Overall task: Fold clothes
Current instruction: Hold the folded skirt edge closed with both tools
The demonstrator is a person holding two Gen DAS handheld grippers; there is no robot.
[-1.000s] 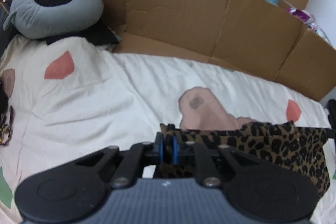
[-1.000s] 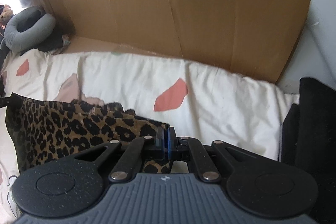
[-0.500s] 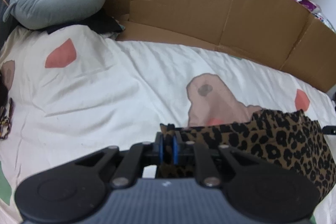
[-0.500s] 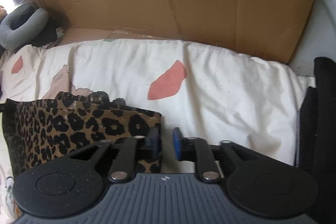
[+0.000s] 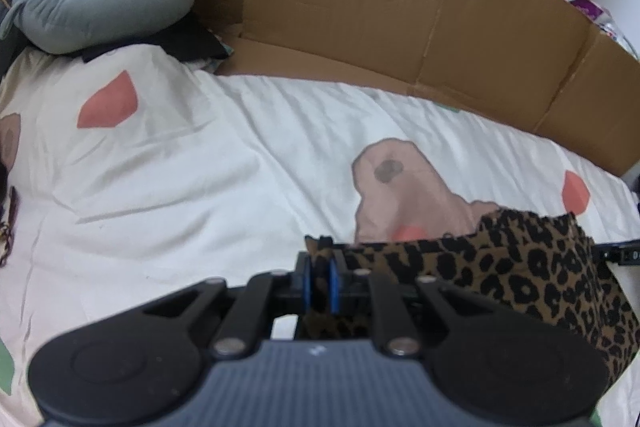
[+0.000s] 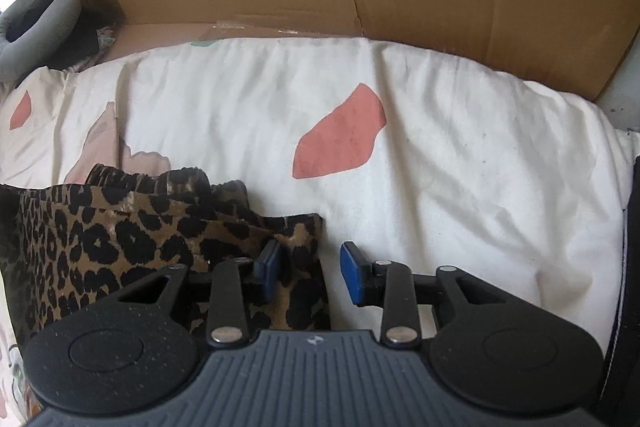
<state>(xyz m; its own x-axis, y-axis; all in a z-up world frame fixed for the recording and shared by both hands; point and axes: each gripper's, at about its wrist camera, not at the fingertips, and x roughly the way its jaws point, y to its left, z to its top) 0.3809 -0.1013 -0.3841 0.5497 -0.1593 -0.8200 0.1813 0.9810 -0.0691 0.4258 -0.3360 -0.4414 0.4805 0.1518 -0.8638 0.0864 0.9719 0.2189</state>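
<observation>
A leopard-print garment (image 5: 520, 275) hangs stretched over the white patterned bed sheet (image 5: 200, 187). My left gripper (image 5: 318, 267) is shut on its left top corner, and cloth bunches between the blue pads. In the right wrist view the same garment (image 6: 120, 235) lies folded on the sheet (image 6: 460, 167) at lower left. My right gripper (image 6: 310, 267) has its jaws apart and closing. The garment's right corner lies between them against the left pad (image 6: 268, 267), while the right pad (image 6: 352, 275) stands clear of it.
A brown cardboard wall (image 5: 400, 27) runs along the bed's far side. A grey neck pillow (image 5: 100, 11) on dark cloth lies at the far left corner. Black fabric (image 6: 632, 267) sits at the bed's right edge.
My right gripper opened and let go of the garment's corner, then sank toward the sheet. The left gripper kept its hold and barely moved.
</observation>
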